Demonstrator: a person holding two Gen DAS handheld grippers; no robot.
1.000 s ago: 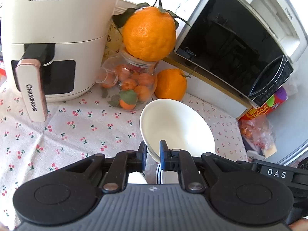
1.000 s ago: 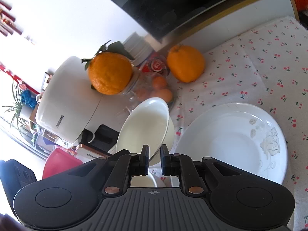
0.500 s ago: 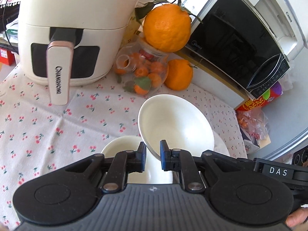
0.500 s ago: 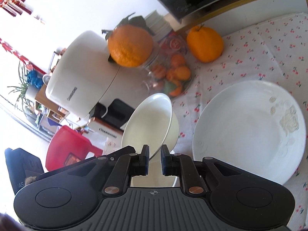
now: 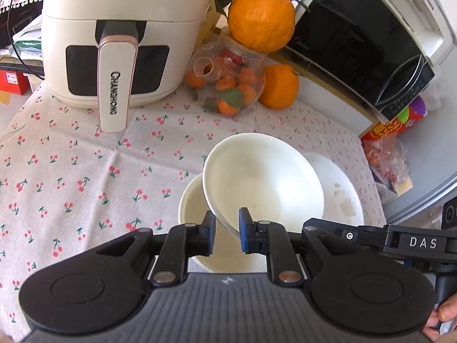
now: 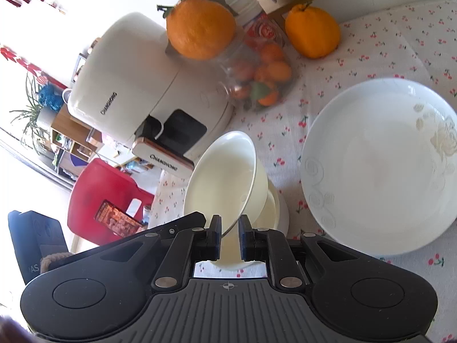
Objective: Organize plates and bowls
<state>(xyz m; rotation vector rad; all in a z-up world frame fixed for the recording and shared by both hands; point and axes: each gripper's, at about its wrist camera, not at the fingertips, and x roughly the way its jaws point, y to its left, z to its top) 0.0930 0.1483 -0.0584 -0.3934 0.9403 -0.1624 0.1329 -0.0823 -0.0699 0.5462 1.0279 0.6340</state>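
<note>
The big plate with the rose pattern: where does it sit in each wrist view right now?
Left wrist: the plate shows lower right, mostly hidden behind the held bowl.
Right wrist: the plate fills the right side, fully in view on the cloth.
Shared landmark: the orange on top of the glass jar.

Behind, on cherry-print tabletop: white air fryer, glass jar topped by large orange, black microwave.
</note>
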